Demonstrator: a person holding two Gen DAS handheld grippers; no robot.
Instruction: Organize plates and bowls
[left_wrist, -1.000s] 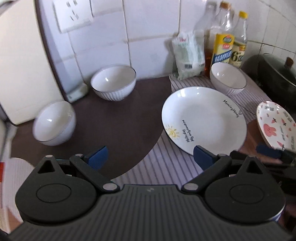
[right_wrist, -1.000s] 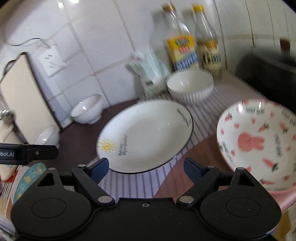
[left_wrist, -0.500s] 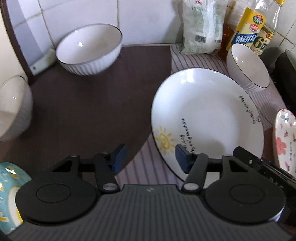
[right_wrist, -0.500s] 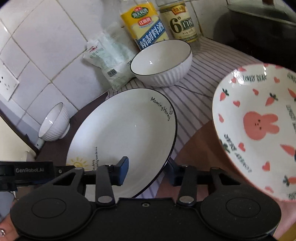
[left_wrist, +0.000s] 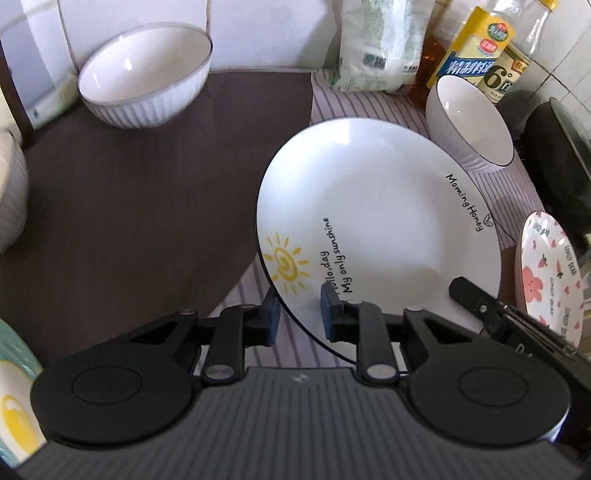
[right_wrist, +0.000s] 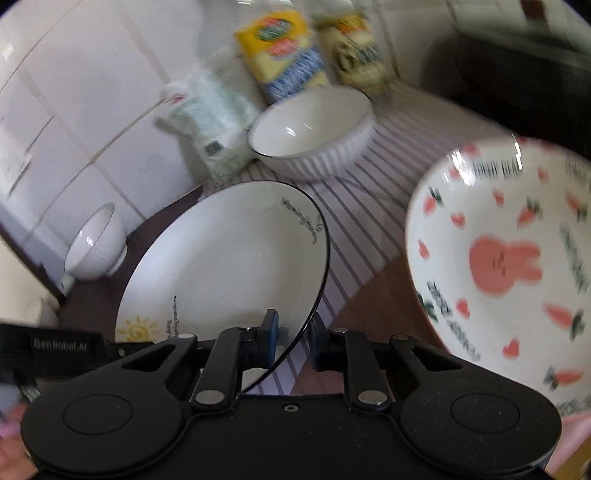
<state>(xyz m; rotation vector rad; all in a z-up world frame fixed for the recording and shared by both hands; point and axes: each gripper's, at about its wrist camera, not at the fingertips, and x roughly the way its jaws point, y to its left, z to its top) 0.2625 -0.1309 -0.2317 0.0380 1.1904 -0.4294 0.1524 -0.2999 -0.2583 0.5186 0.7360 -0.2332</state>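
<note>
A large white plate (left_wrist: 384, 214) with a sun drawing and black rim lies on the striped cloth; it also shows in the right wrist view (right_wrist: 221, 258). My left gripper (left_wrist: 297, 317) straddles its near-left rim, jaws narrowed around the edge. My right gripper (right_wrist: 291, 339) straddles its near-right rim the same way. A pink rabbit plate (right_wrist: 509, 266) sits to the right, also in the left wrist view (left_wrist: 550, 273). White ribbed bowls stand at back left (left_wrist: 144, 77), back right (left_wrist: 469, 122) and far left (left_wrist: 11, 199).
Oil bottles (left_wrist: 476, 55) and a white packet (left_wrist: 380, 44) stand against the tiled wall. A dark pot (left_wrist: 561, 162) is at the right. A teal and yellow plate (left_wrist: 14, 406) lies near left. A dark mat (left_wrist: 129, 206) covers the left counter.
Both grippers moved forward and down onto the large plate's near rim and their jaws narrowed from wide open to around the rim.
</note>
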